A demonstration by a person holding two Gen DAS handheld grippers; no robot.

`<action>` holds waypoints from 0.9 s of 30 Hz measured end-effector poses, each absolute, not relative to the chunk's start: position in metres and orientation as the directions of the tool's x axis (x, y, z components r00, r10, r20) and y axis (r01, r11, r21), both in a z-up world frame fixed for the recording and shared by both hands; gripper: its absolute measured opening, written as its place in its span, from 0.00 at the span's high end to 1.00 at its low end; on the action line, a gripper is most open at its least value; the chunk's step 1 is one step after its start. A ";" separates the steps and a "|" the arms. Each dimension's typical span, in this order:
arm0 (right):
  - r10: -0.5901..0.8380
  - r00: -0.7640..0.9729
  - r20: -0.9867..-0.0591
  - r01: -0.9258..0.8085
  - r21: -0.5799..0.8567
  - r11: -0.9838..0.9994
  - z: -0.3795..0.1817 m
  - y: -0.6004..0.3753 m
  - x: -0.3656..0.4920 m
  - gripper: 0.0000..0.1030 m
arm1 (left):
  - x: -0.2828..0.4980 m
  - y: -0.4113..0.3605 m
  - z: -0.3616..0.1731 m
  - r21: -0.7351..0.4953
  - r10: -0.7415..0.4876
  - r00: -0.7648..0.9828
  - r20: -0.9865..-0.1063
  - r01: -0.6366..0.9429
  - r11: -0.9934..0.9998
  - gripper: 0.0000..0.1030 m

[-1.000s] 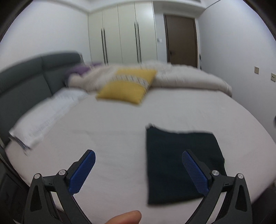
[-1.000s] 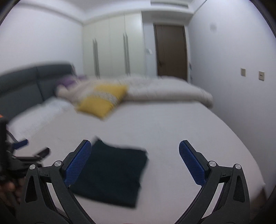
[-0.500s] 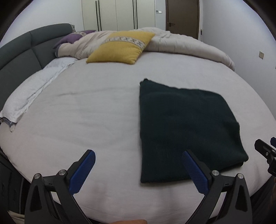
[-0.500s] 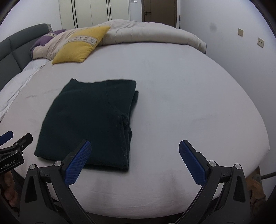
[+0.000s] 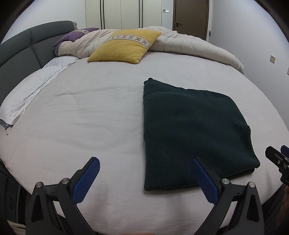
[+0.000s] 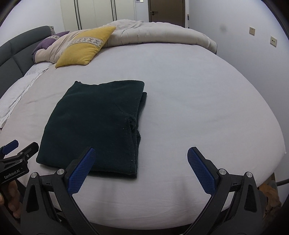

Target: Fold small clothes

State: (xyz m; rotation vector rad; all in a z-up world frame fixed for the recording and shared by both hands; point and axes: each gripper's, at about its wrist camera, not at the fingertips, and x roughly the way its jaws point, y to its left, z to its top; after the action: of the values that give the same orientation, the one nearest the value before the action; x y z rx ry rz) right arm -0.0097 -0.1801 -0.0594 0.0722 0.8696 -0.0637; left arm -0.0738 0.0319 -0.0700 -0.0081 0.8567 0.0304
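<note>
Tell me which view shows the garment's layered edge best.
The right wrist view: the garment shows its stacked layers and a bunched seam along its right edge there. The left wrist view shows the garment as a flat dark rectangle, with only a slight layered lip at its near right corner.

A home bedroom: wide bed (image 5: pixel 90 126) with grey headboard (image 5: pixel 27 45), yellow pillow (image 5: pixel 124 47) and duvet (image 5: pixel 189 45) at its far edge, wardrobe (image 5: pixel 122 12), door (image 5: pixel 190 16) behind.

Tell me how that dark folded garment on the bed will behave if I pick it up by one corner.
The dark garment looks like soft knit, so it would probably droop. Its stacked layers, visible along the right edge, would likely fall open. It seems unlikely to slip.
</note>
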 end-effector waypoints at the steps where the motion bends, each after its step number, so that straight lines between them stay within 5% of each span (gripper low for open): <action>1: -0.026 0.645 -0.764 0.083 0.036 0.996 -0.058 -0.179 -0.010 0.00 | -0.074 0.032 -0.070 0.005 0.023 0.656 -0.755 -0.031 1.000 0.00; 27: -0.022 0.655 -0.755 0.065 0.028 0.997 -0.047 -0.169 -0.020 0.00 | -0.074 0.032 -0.066 0.008 0.030 0.663 -0.748 -0.036 0.999 0.00</action>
State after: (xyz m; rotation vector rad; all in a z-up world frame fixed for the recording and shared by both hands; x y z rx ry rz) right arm -0.0203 -0.1694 -0.0472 0.0543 0.8555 -0.0494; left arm -0.0743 0.0325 -0.0661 -0.0081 0.8452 0.0375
